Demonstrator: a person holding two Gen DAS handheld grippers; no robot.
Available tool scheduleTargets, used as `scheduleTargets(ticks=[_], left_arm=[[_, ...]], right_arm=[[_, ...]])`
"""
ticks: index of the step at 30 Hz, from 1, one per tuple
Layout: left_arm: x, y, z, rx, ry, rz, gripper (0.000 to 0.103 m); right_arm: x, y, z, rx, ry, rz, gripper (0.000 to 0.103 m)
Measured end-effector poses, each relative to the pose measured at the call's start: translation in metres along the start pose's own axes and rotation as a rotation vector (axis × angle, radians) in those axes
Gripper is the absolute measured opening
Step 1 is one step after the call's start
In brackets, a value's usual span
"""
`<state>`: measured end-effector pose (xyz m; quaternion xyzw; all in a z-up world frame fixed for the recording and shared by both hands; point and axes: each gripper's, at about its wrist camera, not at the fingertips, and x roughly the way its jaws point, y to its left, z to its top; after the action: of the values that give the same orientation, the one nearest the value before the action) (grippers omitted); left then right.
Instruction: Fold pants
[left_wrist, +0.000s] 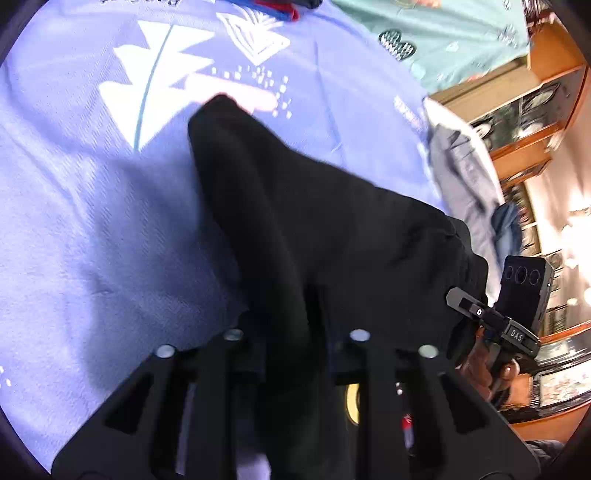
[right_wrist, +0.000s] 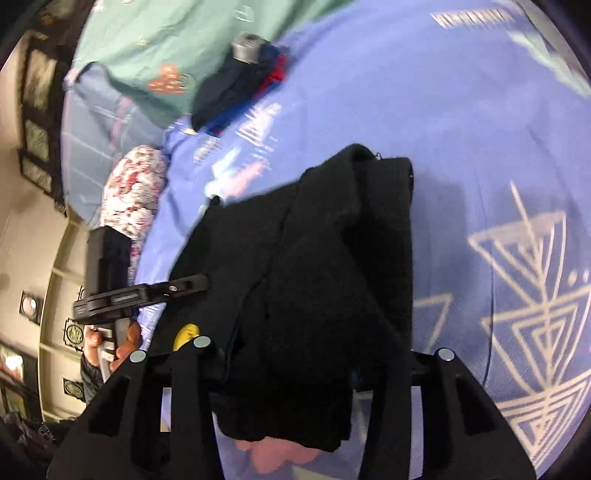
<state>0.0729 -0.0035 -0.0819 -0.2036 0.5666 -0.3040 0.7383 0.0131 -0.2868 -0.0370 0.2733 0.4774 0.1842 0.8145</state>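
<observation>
Mostly the black pants (left_wrist: 314, 229) hide both tongs' tips — grips unclear.

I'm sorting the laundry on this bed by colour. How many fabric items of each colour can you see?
Black: 1, the pants
Lavender-blue: 1, the patterned bedspread
Mint green: 1, the printed sheet
Red-and-white floral: 1, the pillow
Navy with blue and red: 1, the clothes pile
Grey-blue: 1, the crumpled garment
Total: 6
</observation>
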Motion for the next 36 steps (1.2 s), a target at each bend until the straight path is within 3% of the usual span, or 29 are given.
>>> scheduleTargets(ticks=[4,8,10,11,15,18,22,25,27,28,32,36], left_arm=[[-0.040,-0.029,0.015,0.071,-0.100,-0.021,0.014],[-0.081,-0.065,0.050,0.167,-0.194,-0.024,0.013],[-0.099,-0.078,0.073,0.205,-0.260,0.011,0.013],[-0.101,-0.080,0.084,0.216,-0.284,0.063,0.013],[-0.069,-0.049,0.095,0.152,-0.191,0.097,0.013],[-0.034,-0.010,0.090,0.081,-0.118,0.133,0.013],[-0.023,0.031,0.084,-0.004,-0.106,0.121,0.013],[-0.021,0.047,0.085,-0.030,-0.097,0.110,0.027],[-0.019,0.049,0.083,-0.014,-0.099,0.149,0.046],[-0.018,0.048,0.080,-0.004,-0.098,0.156,0.048],[-0.016,0.048,0.075,-0.003,-0.058,0.145,0.069],[-0.022,0.049,0.063,-0.012,-0.050,0.145,0.075]], right_arm=[[-0.022,0.047,0.031,-0.151,-0.078,0.021,0.043],[-0.041,0.107,0.084,-0.334,-0.186,0.041,0.042],[-0.040,0.129,0.112,-0.380,-0.204,0.055,0.041],[-0.033,0.136,0.127,-0.382,-0.178,0.053,0.041],[0.003,0.106,0.140,-0.245,-0.050,0.022,0.040],[0.031,0.061,0.112,-0.106,0.067,0.028,0.031],[0.045,0.009,0.071,0.076,0.106,0.019,0.030],[0.045,-0.008,0.059,0.115,0.113,-0.011,0.034],[0.042,-0.016,0.055,0.138,0.122,-0.028,0.057],[0.040,-0.018,0.054,0.141,0.129,-0.031,0.065],[0.036,-0.018,0.050,0.143,0.125,-0.008,0.065],[0.045,-0.015,0.055,0.157,0.122,0.028,0.065]])
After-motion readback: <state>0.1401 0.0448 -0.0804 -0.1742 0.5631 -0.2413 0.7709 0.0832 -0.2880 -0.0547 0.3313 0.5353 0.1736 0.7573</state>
